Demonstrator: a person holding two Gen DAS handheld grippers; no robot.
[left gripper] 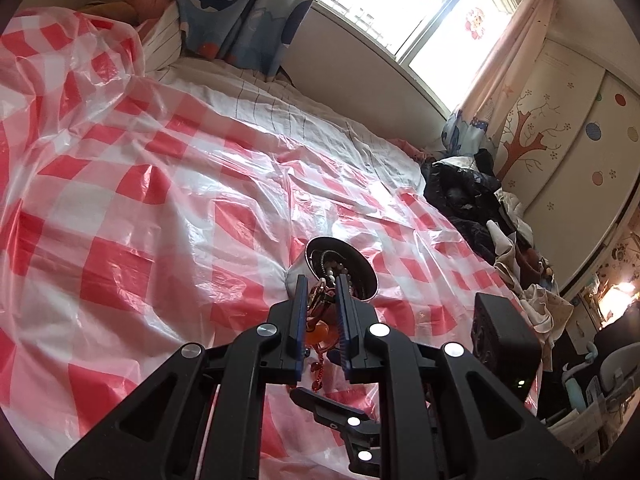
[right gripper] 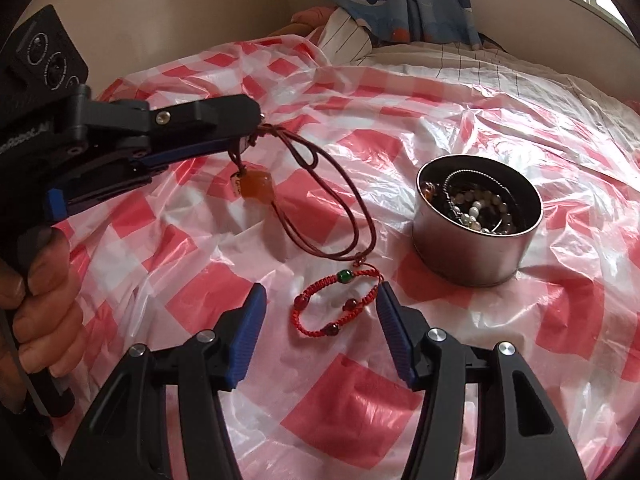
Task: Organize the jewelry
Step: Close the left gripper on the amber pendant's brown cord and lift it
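Your left gripper (right gripper: 250, 136) is clamped on a brown cord necklace (right gripper: 320, 184), its orange pendant (right gripper: 256, 184) dangling above the red-checked sheet (right gripper: 160, 80). Your right gripper (right gripper: 320, 320) stands wide apart around a red bracelet (right gripper: 336, 304) lying on the sheet. To the right sits a metal tin (right gripper: 472, 256) holding beaded jewelry (right gripper: 476, 208).

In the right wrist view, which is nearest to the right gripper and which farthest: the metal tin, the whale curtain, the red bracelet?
From the right gripper:
1. Red bracelet, lying between its open fingers.
2. Metal tin, farther ahead on the right, with jewelry inside.
3. Whale curtain, at the far wall.
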